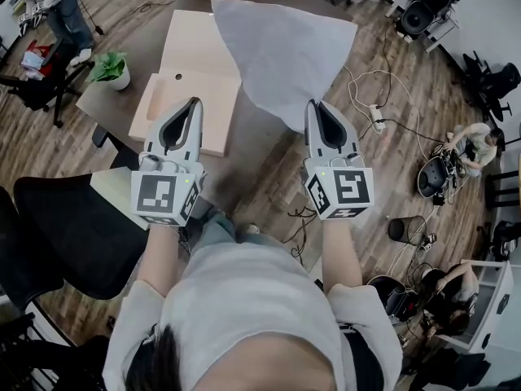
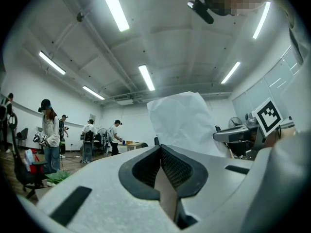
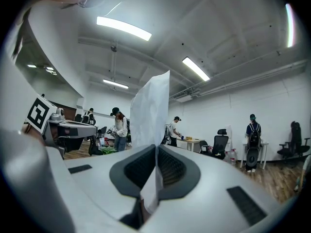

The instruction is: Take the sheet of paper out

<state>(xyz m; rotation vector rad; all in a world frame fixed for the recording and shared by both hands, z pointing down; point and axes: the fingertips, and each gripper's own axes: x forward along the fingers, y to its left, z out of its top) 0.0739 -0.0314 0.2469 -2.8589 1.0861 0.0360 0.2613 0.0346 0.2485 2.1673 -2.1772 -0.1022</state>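
Note:
A white sheet of paper [image 1: 285, 51] hangs in the air ahead of me, and my right gripper [image 1: 314, 104] is shut on its near corner. In the right gripper view the sheet [image 3: 150, 106] stands edge-on, rising from between the closed jaws [image 3: 156, 154]. My left gripper [image 1: 194, 104] is shut on the near edge of a tan envelope [image 1: 203, 55], which lies apart from the sheet. In the left gripper view a tan strip of the envelope [image 2: 163, 191] sits between the jaws, with the sheet [image 2: 182, 120] to the right.
A grey table [image 1: 114, 104] lies below the envelope, with a potted plant [image 1: 112, 68] at its left end. A black chair [image 1: 73, 226] stands at my left. Cables [image 1: 383, 120] and a black bin [image 1: 405, 229] are on the wooden floor at right. People stand and sit around.

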